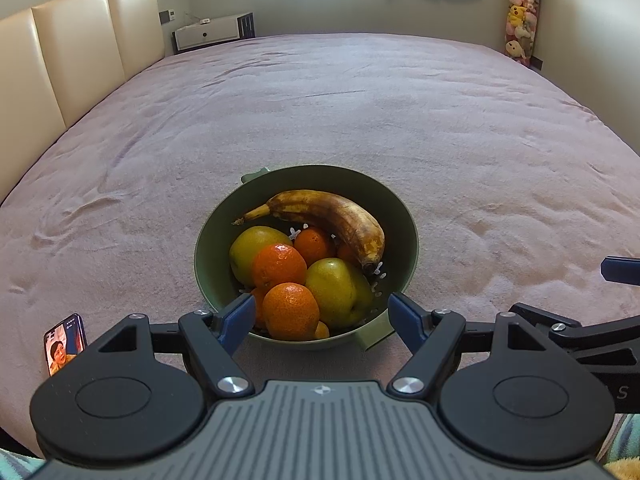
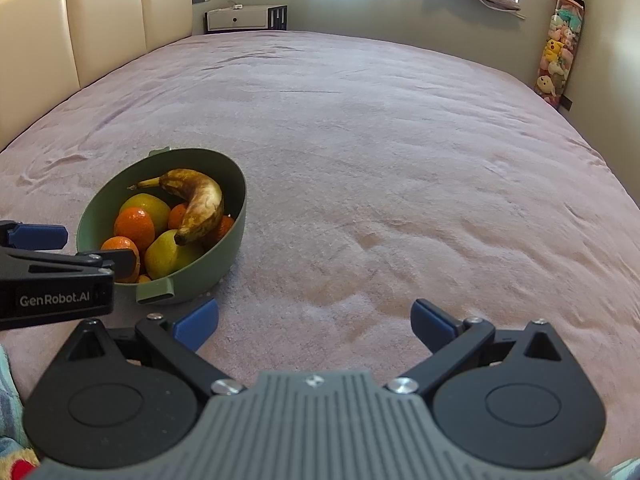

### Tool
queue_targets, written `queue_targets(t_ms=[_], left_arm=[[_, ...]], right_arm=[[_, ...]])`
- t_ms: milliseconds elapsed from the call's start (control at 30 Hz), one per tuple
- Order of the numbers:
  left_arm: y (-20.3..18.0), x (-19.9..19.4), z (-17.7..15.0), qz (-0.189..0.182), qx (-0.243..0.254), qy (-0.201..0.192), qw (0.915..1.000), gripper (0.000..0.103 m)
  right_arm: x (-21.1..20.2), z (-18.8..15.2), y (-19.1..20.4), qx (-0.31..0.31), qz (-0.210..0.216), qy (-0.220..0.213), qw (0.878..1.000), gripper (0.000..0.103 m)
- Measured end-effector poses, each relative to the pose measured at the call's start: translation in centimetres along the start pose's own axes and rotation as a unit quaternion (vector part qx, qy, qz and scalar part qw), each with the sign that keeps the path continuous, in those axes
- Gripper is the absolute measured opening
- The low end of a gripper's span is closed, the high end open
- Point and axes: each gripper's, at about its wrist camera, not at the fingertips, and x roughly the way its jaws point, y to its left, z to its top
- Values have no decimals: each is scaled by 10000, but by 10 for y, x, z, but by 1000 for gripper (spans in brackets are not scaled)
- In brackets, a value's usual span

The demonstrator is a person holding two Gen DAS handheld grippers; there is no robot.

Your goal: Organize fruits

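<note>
A green bowl [image 1: 404,216] sits on the pink bedspread and holds a browned banana [image 1: 332,214], several oranges [image 1: 290,310] and two yellow-green apples [image 1: 336,286]. My left gripper [image 1: 322,316] is open, its blue fingers standing either side of the bowl's near rim, empty. In the right wrist view the bowl [image 2: 230,236] lies to the left with the banana [image 2: 200,204] on top. My right gripper [image 2: 314,322] is open and empty over bare bedspread to the right of the bowl. The left gripper [image 2: 56,268] shows at that view's left edge.
A phone [image 1: 64,342] with a lit screen lies on the bed at the near left. A cream padded headboard [image 1: 80,52] runs along the left. A white nightstand [image 2: 240,18] and a hanging stack of plush toys [image 2: 560,48] stand beyond the bed.
</note>
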Motion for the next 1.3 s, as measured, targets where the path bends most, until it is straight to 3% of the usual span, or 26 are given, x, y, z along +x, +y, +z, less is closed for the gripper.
queue_targets(t_ms=[1300], left_arm=[[0, -2, 0, 12, 13, -12, 10000, 88]], right_arm=[[2, -2, -2, 77, -30, 36, 10000, 99]])
